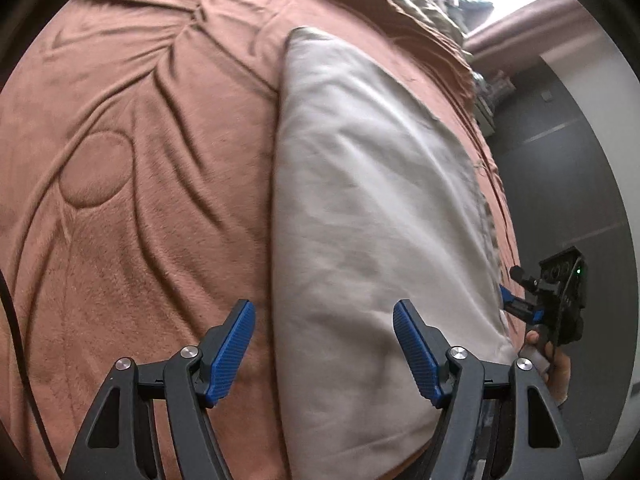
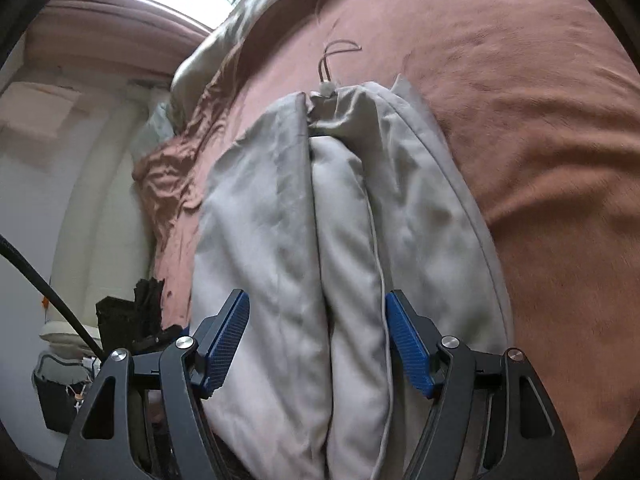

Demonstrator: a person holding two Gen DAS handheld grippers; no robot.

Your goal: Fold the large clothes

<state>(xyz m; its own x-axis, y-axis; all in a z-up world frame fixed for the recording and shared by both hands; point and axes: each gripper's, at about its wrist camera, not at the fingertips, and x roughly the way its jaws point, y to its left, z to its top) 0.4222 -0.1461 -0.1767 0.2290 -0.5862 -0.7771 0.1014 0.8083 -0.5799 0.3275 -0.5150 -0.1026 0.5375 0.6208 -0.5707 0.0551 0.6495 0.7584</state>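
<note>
A pale grey garment point(image 1: 372, 216) lies folded into a long strip on a brown quilted blanket point(image 1: 140, 160). My left gripper point(image 1: 324, 340) is open above its near left edge, holding nothing. The right gripper point(image 1: 516, 304) shows at the garment's right edge, held by a hand. In the right wrist view the garment point(image 2: 276, 232) lies in long folds with a drawstring toggle point(image 2: 327, 89) at its far end. My right gripper point(image 2: 318, 332) is open over the near end, its fingers straddling the middle fold.
The brown blanket point(image 2: 540, 140) covers the bed. A crumpled olive cloth point(image 1: 416, 8) lies at the far edge. A dark grey wall point(image 1: 560, 168) stands to the right. A black bin point(image 2: 60, 400) and black items sit on the floor left of the bed.
</note>
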